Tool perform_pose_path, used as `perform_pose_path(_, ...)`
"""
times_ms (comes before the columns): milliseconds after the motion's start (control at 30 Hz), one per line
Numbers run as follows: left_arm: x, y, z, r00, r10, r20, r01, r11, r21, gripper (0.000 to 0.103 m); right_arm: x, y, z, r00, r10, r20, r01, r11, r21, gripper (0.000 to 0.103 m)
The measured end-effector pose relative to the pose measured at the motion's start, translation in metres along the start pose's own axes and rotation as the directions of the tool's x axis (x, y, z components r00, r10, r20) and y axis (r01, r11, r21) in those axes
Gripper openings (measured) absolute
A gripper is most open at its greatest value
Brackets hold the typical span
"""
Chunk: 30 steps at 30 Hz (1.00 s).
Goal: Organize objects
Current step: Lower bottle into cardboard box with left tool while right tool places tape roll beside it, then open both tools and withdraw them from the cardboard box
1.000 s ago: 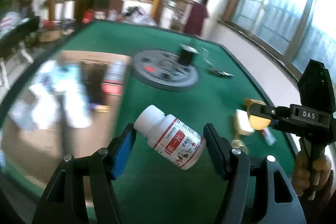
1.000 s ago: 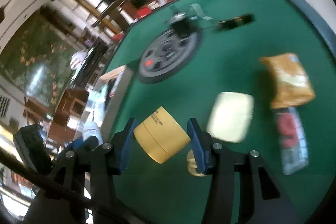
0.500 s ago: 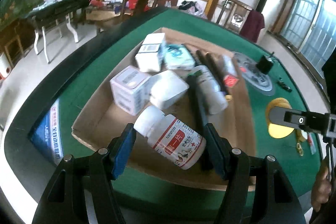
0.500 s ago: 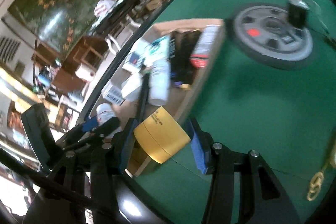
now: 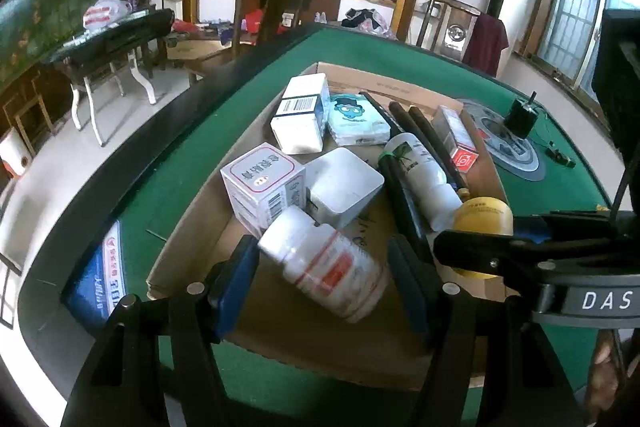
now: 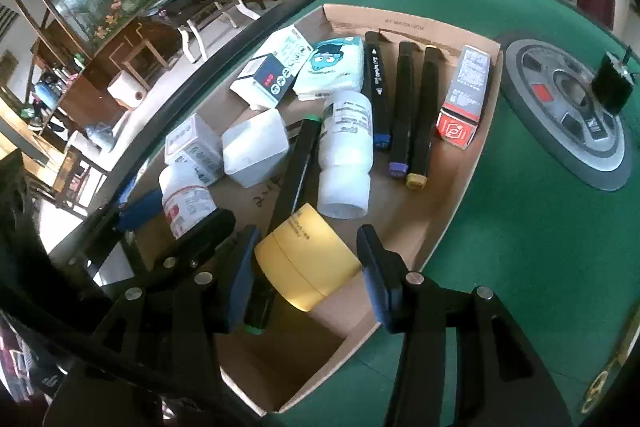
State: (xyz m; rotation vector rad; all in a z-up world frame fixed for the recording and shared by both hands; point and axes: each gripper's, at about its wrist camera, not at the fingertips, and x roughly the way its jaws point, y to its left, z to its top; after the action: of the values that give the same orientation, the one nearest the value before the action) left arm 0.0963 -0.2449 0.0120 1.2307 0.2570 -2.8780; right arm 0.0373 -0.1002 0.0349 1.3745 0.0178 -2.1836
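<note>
Above shallow cardboard tray [image 6: 456, 187] | left tongs [image 5: 320, 263] grasp white pill bottle [image 5: 324, 263] | right tongs [image 6: 308, 263] grasp yellow round tin [image 6: 308, 263] | step: placing; next: lower, release.

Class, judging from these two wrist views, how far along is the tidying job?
Done: boxes, markers and a white bottle already lie in the cardboard tray. In hand: left gripper holds a pill bottle, right gripper a yellow jar, both over the tray. Left: setting both down.
</note>
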Motion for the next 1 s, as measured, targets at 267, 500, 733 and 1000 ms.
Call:
perform_pose_path(267,-0.017,0.006,0.004,0.998,-0.056,0.010,0.057,0.995,-0.084,0.062,-0.020,-0.014,-0.003,0.997,0.044,0.059,-0.048,0.997,0.060,0.058)
perform_pose_path(500,-0.051,-0.008,0.012,0.995,-0.036,0.093,0.046,0.993,-0.106,0.064,-0.056,-0.051,-0.015,0.970,0.083,0.227,-0.123,0.978,0.168,0.061)
perform_pose_path(733,-0.083,-0.068,0.013,0.981,0.049,0.190,-0.053,0.998,0.020,0.066,-0.075,-0.096,-0.013,0.955,0.079,0.285,-0.144,0.966,0.217,0.063)
perform_pose_path(1000,-0.082,-0.143,0.014,0.965,0.120,0.235,-0.155,0.979,0.135,0.066,-0.092,-0.159,-0.018,0.944,-0.052,0.325,-0.028,0.971,0.236,0.063)
